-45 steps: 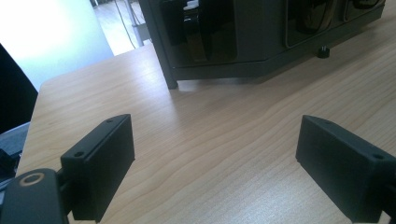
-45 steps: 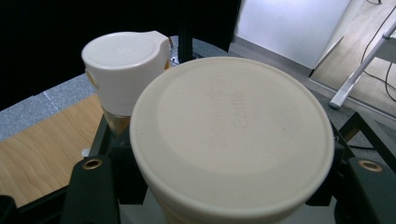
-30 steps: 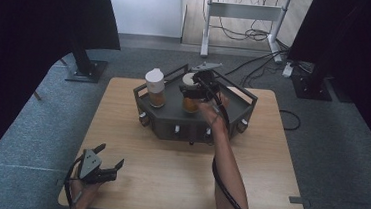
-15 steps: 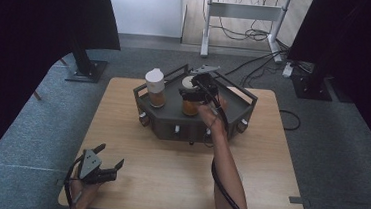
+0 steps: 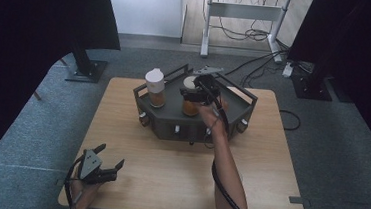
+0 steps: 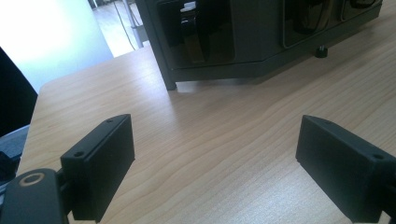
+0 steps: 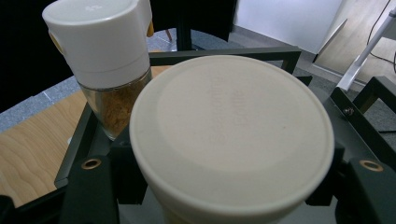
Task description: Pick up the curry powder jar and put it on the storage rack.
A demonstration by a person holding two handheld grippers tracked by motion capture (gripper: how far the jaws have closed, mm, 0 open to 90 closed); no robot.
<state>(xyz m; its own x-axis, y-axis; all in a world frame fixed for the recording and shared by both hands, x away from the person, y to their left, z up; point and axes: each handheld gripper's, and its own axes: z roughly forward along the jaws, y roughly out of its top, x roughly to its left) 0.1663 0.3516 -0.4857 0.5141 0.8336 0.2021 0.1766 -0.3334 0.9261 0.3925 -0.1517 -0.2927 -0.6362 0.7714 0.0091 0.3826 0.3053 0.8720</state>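
My right gripper (image 5: 194,91) is clamped on the wide cream lid of a jar (image 7: 231,140), one jaw on each side just under the lid's rim, so the jar stays upright and whatever amber stuff is inside does not tip. The jar sits in the dark tray-like rack (image 5: 232,116) at the far middle of the tabletop (image 5: 168,168), and I judge I am either lifting it out or settling it in; the frames alone do not say which. Just left of it in the same rack stands a glass shaker (image 7: 109,70) with a tall white cap and orange-brown powder, close enough that I must keep my jaw from nudging it. My left gripper (image 5: 99,167) rests at the near left corner of the tabletop, jaws spread with nothing between them, parked well apart from the rack so it stays out of the way.
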